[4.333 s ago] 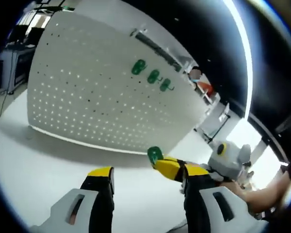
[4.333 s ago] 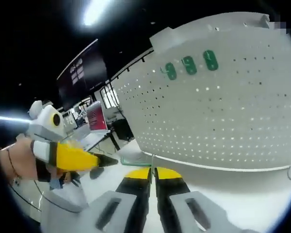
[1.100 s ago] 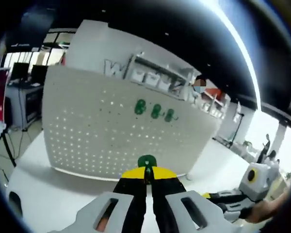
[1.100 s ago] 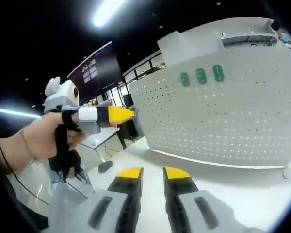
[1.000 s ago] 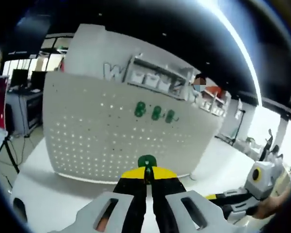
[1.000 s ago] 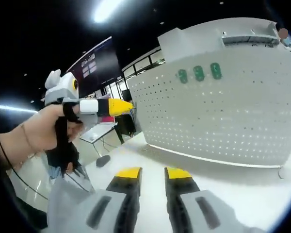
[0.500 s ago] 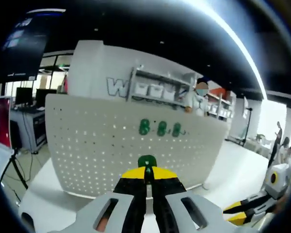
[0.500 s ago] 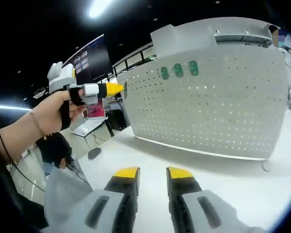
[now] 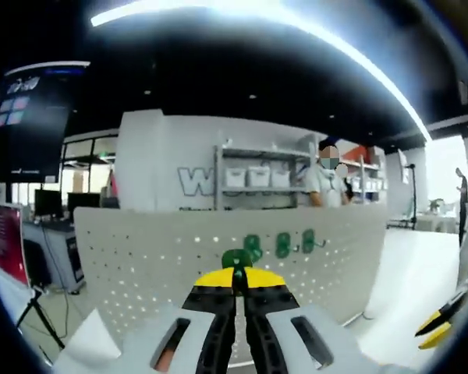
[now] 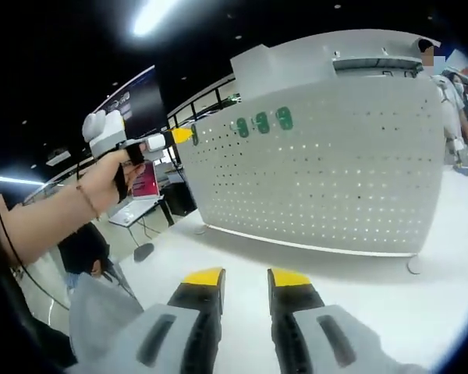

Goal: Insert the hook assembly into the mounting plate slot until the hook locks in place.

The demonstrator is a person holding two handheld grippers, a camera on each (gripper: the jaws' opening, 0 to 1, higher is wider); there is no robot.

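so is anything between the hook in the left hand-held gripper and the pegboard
Nothing visible. The green hook, pinched in the left hand-held gripper, faces the white pegboard across open air, near three mounted green hooks.

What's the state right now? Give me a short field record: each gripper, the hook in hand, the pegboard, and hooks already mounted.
left gripper: shut on a green hook, raised toward the board
right gripper: open, nothing between its jaws, low over the white table
pegboard: white, perforated, upright on the table
mounted hooks: three green hooks in a row near the board's top
held hook seated: not yet
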